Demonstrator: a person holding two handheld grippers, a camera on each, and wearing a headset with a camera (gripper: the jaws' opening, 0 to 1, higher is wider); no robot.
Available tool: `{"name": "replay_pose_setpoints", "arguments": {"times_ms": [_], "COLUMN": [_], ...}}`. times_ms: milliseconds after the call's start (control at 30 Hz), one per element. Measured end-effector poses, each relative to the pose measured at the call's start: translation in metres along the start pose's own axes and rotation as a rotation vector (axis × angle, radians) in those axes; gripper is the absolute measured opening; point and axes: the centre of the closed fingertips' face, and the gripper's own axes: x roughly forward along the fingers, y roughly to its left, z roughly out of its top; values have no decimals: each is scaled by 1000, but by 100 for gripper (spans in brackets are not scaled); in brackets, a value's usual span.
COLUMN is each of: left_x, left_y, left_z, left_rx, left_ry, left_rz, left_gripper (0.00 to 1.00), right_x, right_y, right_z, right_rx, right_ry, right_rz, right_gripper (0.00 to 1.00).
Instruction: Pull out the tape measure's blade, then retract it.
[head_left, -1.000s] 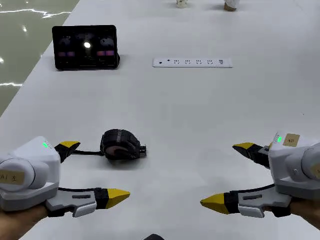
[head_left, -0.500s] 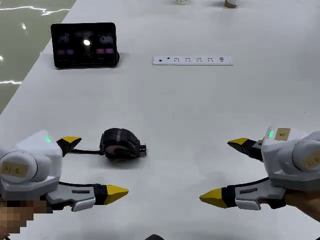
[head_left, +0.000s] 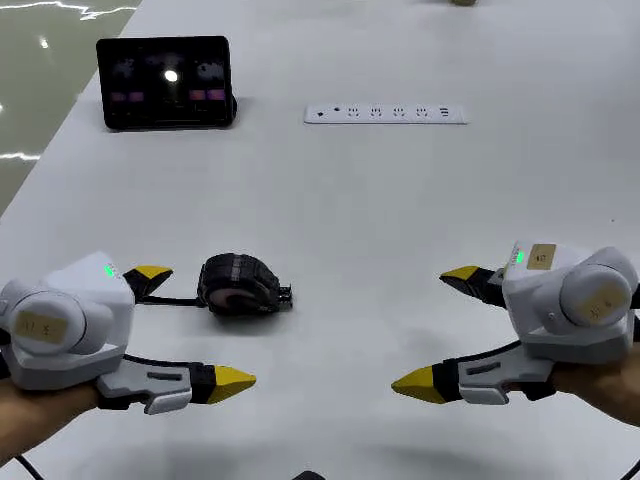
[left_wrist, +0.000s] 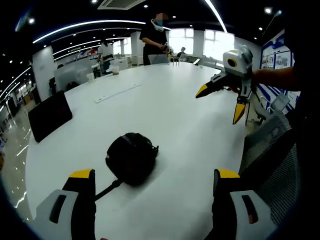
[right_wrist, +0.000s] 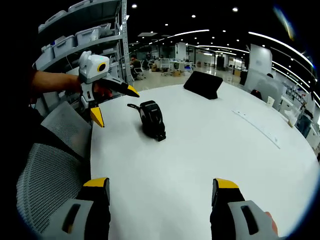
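A black tape measure (head_left: 240, 286) lies on the white table (head_left: 380, 220), its wrist strap trailing left and its blade tip poking out to the right. My left gripper (head_left: 190, 325) stands open just left of it, the far fingertip close to the strap. In the left gripper view the tape measure (left_wrist: 132, 158) sits a short way ahead between the open jaws of my left gripper (left_wrist: 152, 177). My right gripper (head_left: 435, 328) is open well to the right, with nothing between its fingers. From the right gripper view the tape measure (right_wrist: 152, 118) lies far ahead of my right gripper (right_wrist: 161, 186).
A dark tablet (head_left: 165, 82) stands propped at the back left. A white power strip (head_left: 385, 114) lies at the back centre. The table's left edge runs along a shiny floor. A person stands at the far end of the table in the left gripper view.
Both grippers have drifted slightly inward toward the table's middle, still open. The tape measure has not moved; the view shifted a little.
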Motion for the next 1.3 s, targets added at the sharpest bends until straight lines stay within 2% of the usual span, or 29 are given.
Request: {"name": "replay_pose_setpoints", "arguments": {"times_ms": [533, 867, 1300], "left_x": [9, 14, 24], "left_y": [13, 19, 29], "left_z": [3, 2, 5], "left_rx": [72, 117, 181], "left_ry": [42, 68, 105], "left_rz": [-42, -72, -110], "left_gripper": [83, 74, 67], "right_x": [22, 37, 56], "right_y": [-8, -8, -8], "right_z": [10, 20, 27], "right_rx": [-80, -141, -215], "right_ry": [14, 17, 37], "right_rz": [67, 115, 172], "right_gripper": [78, 73, 65]}}
